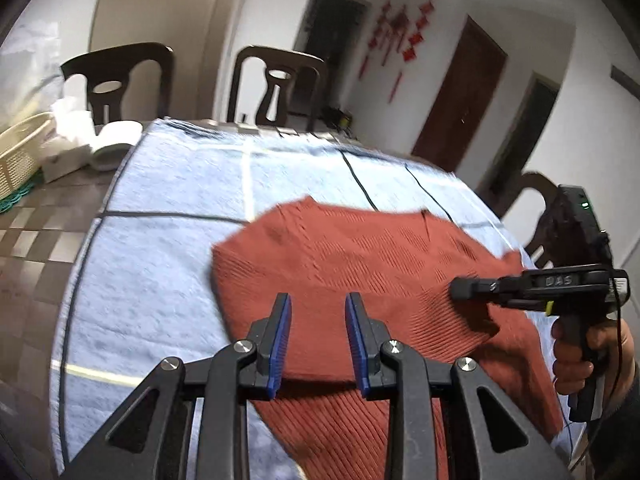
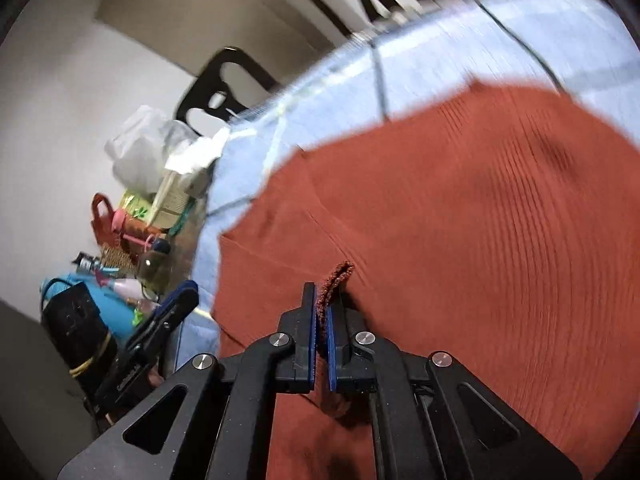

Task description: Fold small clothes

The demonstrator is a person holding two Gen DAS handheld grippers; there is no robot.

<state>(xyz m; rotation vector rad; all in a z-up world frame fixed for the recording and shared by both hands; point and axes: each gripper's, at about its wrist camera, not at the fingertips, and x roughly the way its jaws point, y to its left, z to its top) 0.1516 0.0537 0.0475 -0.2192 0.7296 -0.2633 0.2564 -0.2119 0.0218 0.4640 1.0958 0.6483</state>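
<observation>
A rust-red knit sweater (image 1: 340, 256) lies spread on a light blue checked towel (image 1: 168, 200) that covers the table. In the left wrist view my left gripper (image 1: 316, 308) hovers over the sweater's near edge, its blue pads apart with nothing pinched between them. My right gripper (image 1: 460, 289) reaches in from the right, held by a hand (image 1: 576, 352), its tip on the sweater's right part. In the right wrist view the right gripper (image 2: 322, 300) is shut on a raised pinch of the sweater (image 2: 480, 200). The left gripper (image 2: 176, 300) shows at the left edge of the towel (image 2: 440, 40).
Dark wooden chairs (image 1: 276, 80) stand behind the table. A cream basket (image 1: 20, 152) and a white paper roll (image 1: 116, 144) sit on the table's far left. Bottles, bags and a black container (image 2: 132, 240) crowd the table end beside the towel.
</observation>
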